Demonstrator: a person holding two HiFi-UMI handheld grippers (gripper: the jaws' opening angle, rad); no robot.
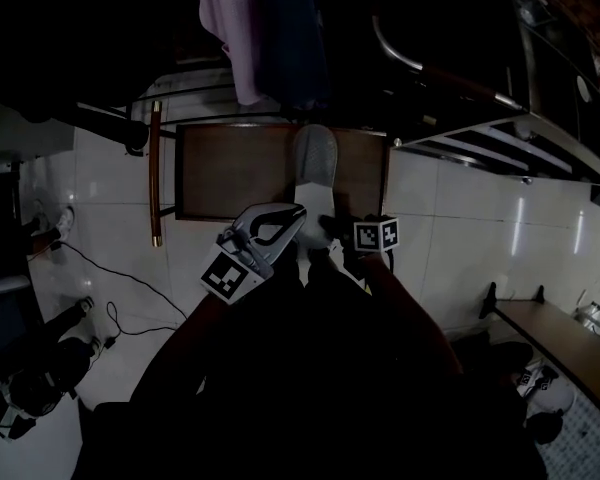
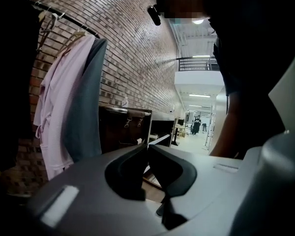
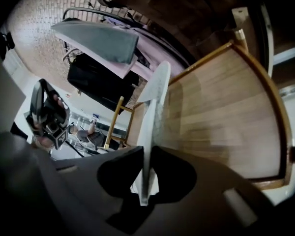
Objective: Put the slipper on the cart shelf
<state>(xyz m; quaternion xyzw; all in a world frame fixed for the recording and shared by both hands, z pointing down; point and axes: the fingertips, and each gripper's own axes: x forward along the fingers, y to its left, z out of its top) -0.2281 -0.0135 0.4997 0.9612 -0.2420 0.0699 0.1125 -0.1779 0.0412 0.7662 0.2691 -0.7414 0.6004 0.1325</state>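
Wooden cart shelf [image 1: 220,178] with a raised rim, standing on a white tiled floor [image 1: 110,228]. A brick wall [image 2: 132,48] stands behind it, with two garments on a rail, one pink [image 2: 56,112] and one grey [image 2: 83,107]. One pale slipper [image 3: 155,107], seen edge-on, is clamped at its near end between the jaws of the right gripper [image 3: 147,168] and reaches out over the shelf. The left gripper [image 2: 147,149], just beside it, is clenched on nothing. Two grippers, one slipper, one shelf.

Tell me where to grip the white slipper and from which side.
Grip the slipper by its thin near end, from the person's side, as the right hand-held gripper does: it stands edge-on between the jaws, the rest reaching away over the wooden shelf.
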